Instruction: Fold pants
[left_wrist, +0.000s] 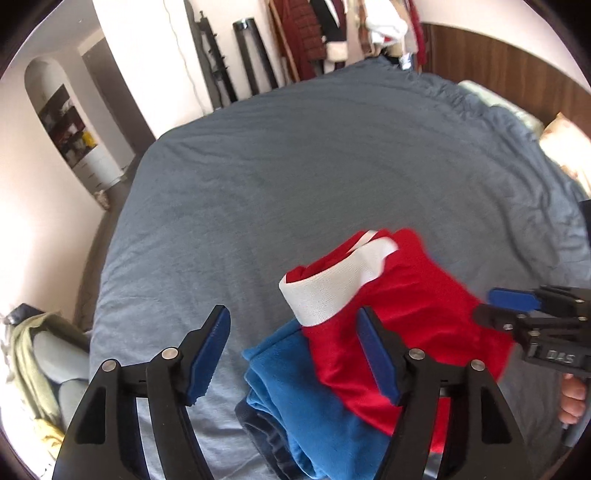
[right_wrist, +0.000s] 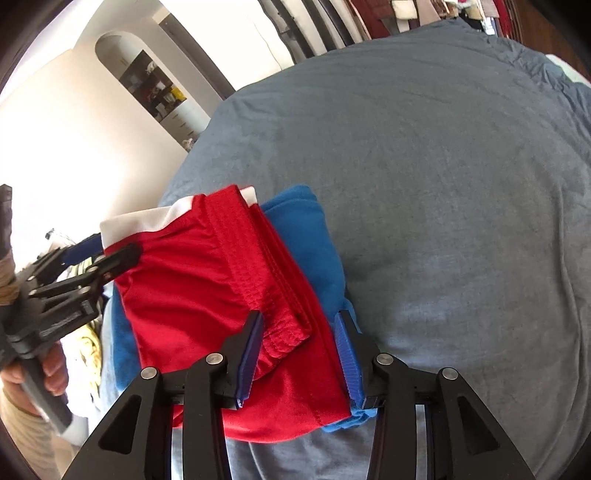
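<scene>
Red, slippery-looking fabric is the worry here: the folded red pants (right_wrist: 207, 295) sit on top of a blue garment (right_wrist: 310, 236), stacked on the grey-blue bed (right_wrist: 443, 184), and the top piece overhangs its base unevenly. My guess is a hasty pull or nudge would slide the red layer off the blue one and undo the fold, or the white waistband (left_wrist: 332, 288), already curling up at about 12 o'clock of the pile in the left wrist view, would flop open.

The right hand-held gripper (right_wrist: 299, 350) has its jaws spread, one either side of the near hem of the red pants; the cloth lies between them, but they are not pinching it as far as I can tell. The left hand-held gripper (left_wrist: 291, 354) is also spread wide, hovering over the stack with the blue garment between its fingers and the red pants at about 2 o'clock. In the right wrist view its tip reaches the pants' far edge at 9 o'clock, near the waistband.
</scene>
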